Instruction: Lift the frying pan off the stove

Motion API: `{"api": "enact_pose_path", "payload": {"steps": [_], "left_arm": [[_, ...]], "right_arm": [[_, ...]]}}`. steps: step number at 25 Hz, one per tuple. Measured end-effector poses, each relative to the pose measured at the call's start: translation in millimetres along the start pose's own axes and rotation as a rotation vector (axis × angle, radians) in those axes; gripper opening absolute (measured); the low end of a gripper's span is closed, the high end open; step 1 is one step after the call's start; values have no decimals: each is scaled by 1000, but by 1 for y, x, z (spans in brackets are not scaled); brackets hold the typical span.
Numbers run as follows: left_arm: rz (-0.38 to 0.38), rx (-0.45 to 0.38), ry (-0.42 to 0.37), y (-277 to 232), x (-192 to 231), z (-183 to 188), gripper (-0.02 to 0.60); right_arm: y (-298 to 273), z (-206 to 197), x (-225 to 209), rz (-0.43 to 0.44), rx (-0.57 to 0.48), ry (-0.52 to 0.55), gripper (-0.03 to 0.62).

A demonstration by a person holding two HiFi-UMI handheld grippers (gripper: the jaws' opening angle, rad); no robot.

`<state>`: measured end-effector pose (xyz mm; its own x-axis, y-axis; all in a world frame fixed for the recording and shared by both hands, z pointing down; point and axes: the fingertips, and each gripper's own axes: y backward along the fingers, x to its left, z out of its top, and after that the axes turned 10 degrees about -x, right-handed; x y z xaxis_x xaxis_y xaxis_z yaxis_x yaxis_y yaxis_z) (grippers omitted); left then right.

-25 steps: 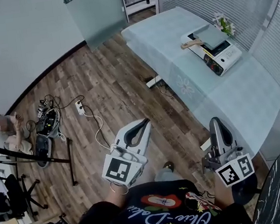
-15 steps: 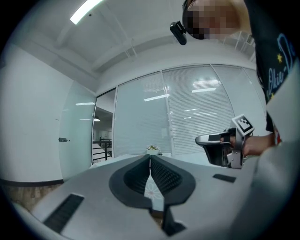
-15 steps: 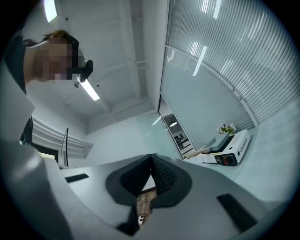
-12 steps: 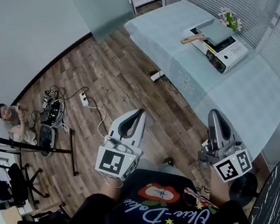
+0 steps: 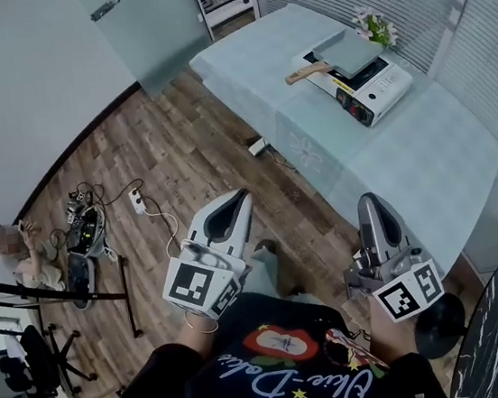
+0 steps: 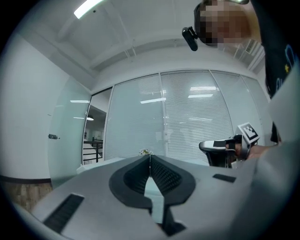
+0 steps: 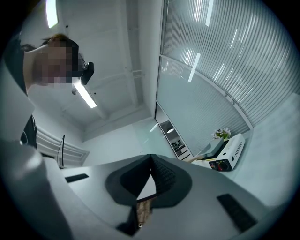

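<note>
Wood floor [image 5: 186, 138] fills most of the head view. A long table [image 5: 427, 170] with a pale cloth runs up the right side. Near the table's far end sits a white stove [image 5: 371, 91], and the frying pan [image 5: 350, 51] lies flat on top of it. Flowers [image 5: 372, 27] stand just beside it, at the far edge. The pan's wooden handle [image 5: 305, 74] sticks out toward the table's left edge. Both the left gripper [image 5: 239, 202] and the right gripper [image 5: 368, 203] are low by the person's body, well apart from the pan. Cables [image 5: 140, 199] lie on the floor far to the left.

From the left gripper view, its claw is pressed together with nothing in it. It looks at a glass wall [image 6: 187, 112].

From the right gripper view, that claw is also pressed together and empty. The stove and pan show small on the right.

The pan looks hard and probably a bit heavy, so it may tip down at its far side. The handle is the best place to hold, close to the pan. A claw must open first. The table around the stove is bare and the air above is open, so going straight up looks safe. Swinging back could hit the flowers.
</note>
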<state>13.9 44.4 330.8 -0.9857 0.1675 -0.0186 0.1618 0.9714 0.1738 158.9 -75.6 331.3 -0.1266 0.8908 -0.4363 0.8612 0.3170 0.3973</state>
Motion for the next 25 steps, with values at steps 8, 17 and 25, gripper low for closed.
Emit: {"api": "enact_pose_path", "payload": {"steps": [8, 17, 25], "left_arm": [[-41, -23, 55, -40, 10, -6, 6], [-153, -17, 54, -93, 41, -23, 6], [-300, -8, 98, -166, 97, -41, 6]], "right_arm": [[-21, 7, -22, -22, -13, 43, 0], [-58, 3, -48, -99, -29, 117, 0], [-126, -18, -74, -195, -30, 171, 0]]}}
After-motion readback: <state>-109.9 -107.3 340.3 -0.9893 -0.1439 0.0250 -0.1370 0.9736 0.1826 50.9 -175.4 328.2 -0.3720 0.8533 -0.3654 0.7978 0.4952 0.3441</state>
